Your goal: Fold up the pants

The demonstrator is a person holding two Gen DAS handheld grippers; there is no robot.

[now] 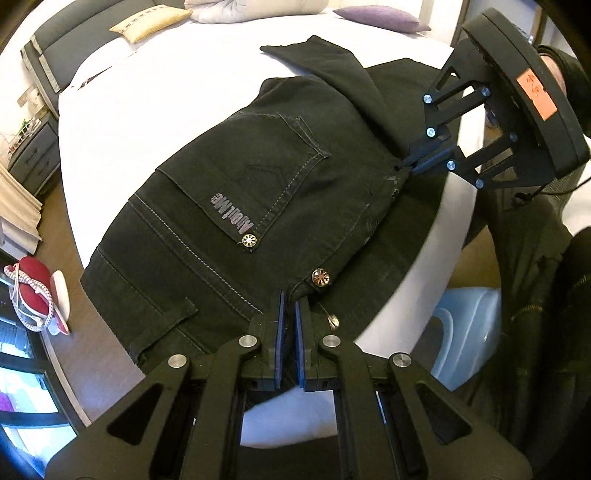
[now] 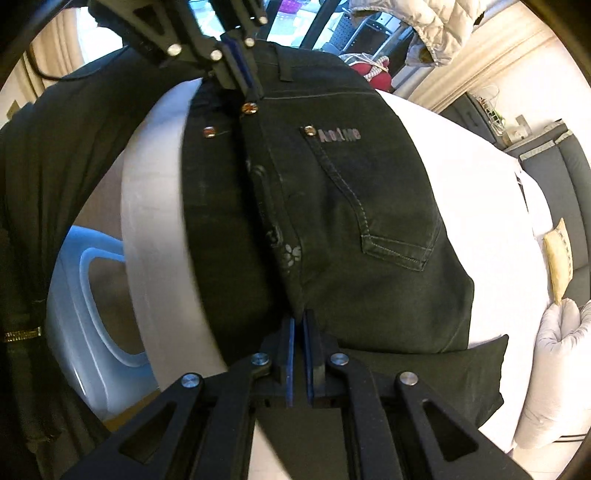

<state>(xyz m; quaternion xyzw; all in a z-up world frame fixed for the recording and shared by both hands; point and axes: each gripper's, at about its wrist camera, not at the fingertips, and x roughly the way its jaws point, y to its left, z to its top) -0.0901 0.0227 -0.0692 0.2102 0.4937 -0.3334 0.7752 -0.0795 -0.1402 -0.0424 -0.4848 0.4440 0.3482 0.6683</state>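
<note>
Left wrist view: black pants (image 1: 258, 192) are lying across the near edge of a bed (image 1: 155, 110) covered in a white sheet, back pocket (image 1: 258, 184) facing up. The left tool (image 1: 290, 306) is pinching the waistband near a metal button (image 1: 320, 277), its blue pads nearly together on the cloth. At the far right, the right tool (image 1: 404, 164) is gripping the crotch end in the same narrow way. A leg is already lying doubled over toward the far pillows (image 1: 255, 11), so the lengthwise fold appears to be made.

Right wrist view: the right tool (image 2: 299, 325) is clamping the dark fabric at the seat, jaws almost closed on it. The left tool (image 2: 245, 79) is holding the waistband at the far top. One half of the pants (image 2: 369, 221) is resting flat on the sheet while a part is draping over the bed's left side above a pale blue stool (image 2: 92, 295).

By this look, the work is roughly midway: halves are stacked, but settling, smoothing and the crosswise folds are still remaining.
</note>
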